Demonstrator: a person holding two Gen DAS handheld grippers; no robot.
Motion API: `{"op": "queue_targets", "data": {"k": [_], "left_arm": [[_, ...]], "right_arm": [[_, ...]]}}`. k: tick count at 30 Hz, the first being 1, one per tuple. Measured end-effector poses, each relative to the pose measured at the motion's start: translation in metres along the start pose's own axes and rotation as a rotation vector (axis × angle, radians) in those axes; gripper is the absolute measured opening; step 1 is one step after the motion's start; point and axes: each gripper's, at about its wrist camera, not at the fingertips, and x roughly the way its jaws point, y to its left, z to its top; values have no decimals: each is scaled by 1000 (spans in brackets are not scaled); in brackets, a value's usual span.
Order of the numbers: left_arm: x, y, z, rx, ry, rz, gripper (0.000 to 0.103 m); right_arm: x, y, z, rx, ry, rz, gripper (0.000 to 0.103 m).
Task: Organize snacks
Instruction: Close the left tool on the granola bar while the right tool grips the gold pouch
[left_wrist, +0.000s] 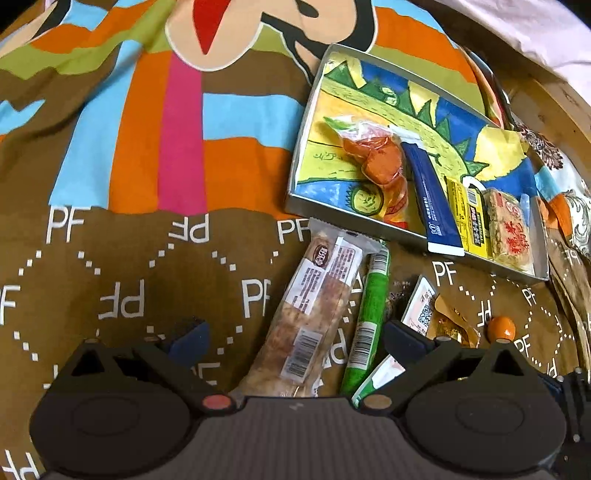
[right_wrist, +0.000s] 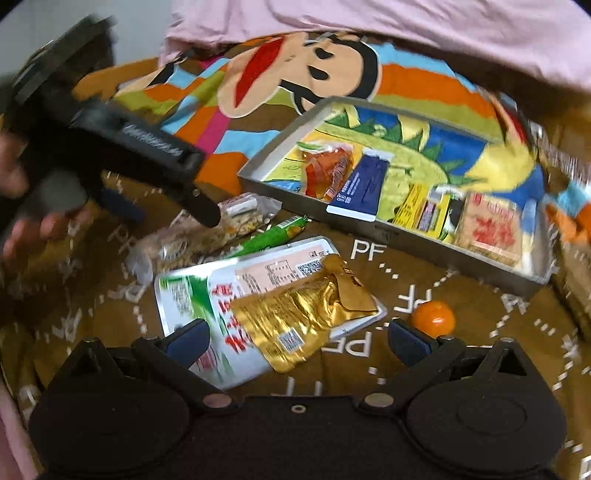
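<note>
A shallow metal tray (left_wrist: 295, 206) (right_wrist: 424, 243) with a dinosaur drawing holds an orange snack bag (left_wrist: 373, 155) (right_wrist: 325, 173), a blue packet (left_wrist: 432, 199) (right_wrist: 362, 192), a yellow packet (left_wrist: 465, 214) and a rice cracker block (left_wrist: 509, 229) (right_wrist: 491, 229). On the cloth lie a long biscuit pack (left_wrist: 306, 314) (right_wrist: 195, 236), a green stick pack (left_wrist: 369, 317) (right_wrist: 273, 236), a white-green pouch (right_wrist: 192, 302), a gold foil pouch (right_wrist: 295, 321) and a small orange ball (left_wrist: 500, 328) (right_wrist: 433, 317). My left gripper (left_wrist: 295, 339) stands open over the biscuit pack. My right gripper (right_wrist: 295, 339) is open above the gold pouch.
The patterned brown and striped cloth (left_wrist: 147, 184) covers the surface. A pink sheet (right_wrist: 406, 33) lies behind it. A wooden edge (left_wrist: 554, 96) runs at the right. A hand (right_wrist: 22, 206) holds the left gripper's body at the left of the right wrist view.
</note>
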Motion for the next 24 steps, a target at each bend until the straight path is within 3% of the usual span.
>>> {"op": "queue_targets", "data": {"k": [7, 14, 21, 24], "left_arm": [[-7, 10, 3, -66, -33, -86, 102], [9, 7, 2, -14, 9, -59, 102], [16, 7, 1, 21, 18, -35, 99], [16, 8, 0, 45, 15, -40, 89]], "right_arm": [[19, -7, 11, 136, 8, 47, 101], [39, -7, 11, 146, 15, 36, 92], [38, -1, 12, 115, -1, 70, 73], [36, 0, 12, 120, 4, 90, 67]]}}
